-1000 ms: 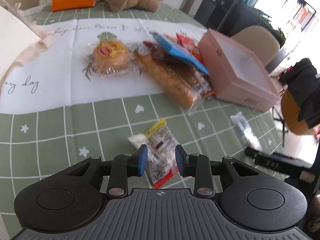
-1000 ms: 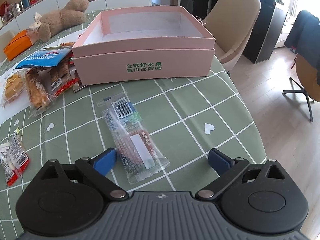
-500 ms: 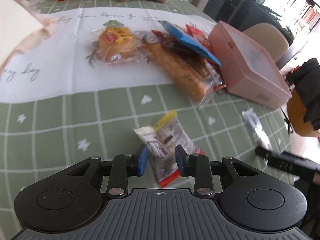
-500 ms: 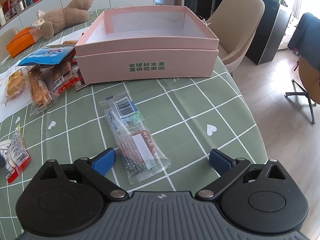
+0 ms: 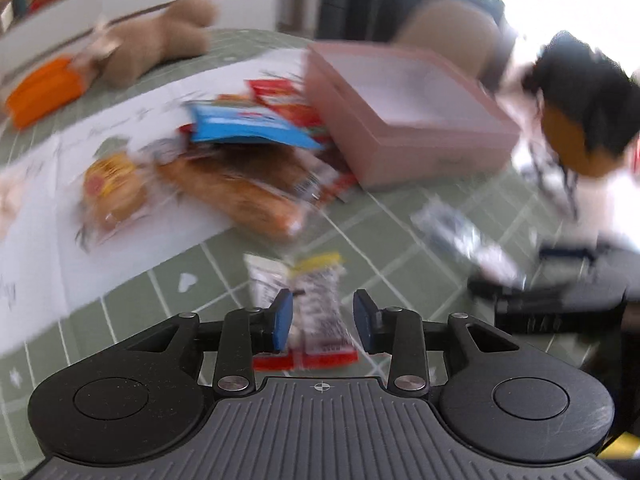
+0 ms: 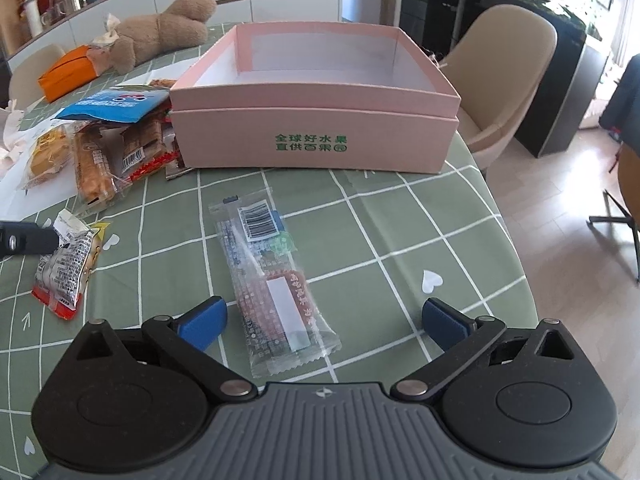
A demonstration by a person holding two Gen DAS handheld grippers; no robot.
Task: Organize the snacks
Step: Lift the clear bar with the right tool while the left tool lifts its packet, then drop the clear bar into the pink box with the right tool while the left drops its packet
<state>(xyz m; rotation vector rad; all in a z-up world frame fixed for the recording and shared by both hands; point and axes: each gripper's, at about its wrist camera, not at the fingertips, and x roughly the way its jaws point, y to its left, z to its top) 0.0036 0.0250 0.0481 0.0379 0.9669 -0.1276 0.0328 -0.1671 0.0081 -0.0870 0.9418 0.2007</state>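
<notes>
My left gripper [image 5: 322, 318] is open a little, its blue fingers on either side of a small white, yellow and red snack packet [image 5: 316, 312] lying on the green checked tablecloth; the view is blurred. The same packet [image 6: 66, 264] shows at the left of the right wrist view, with the left gripper's tip [image 6: 24, 238] beside it. My right gripper [image 6: 322, 320] is wide open, low over a long clear snack bar packet [image 6: 272, 280]. The empty pink box [image 6: 316, 140] stands behind it, also in the left wrist view [image 5: 400, 120].
A heap of snacks lies left of the box: a blue bag [image 6: 114, 104], bread sticks [image 6: 94, 168] and a round bun [image 5: 112, 188]. A plush bear [image 6: 160, 36] and an orange case [image 6: 66, 72] lie at the far side. A beige chair [image 6: 508, 80] stands past the table's right edge.
My left gripper has swung right and moved forward over the small packet, so the pink box now sits ahead of it. My right gripper has shifted slightly; it stays open over the bar.
</notes>
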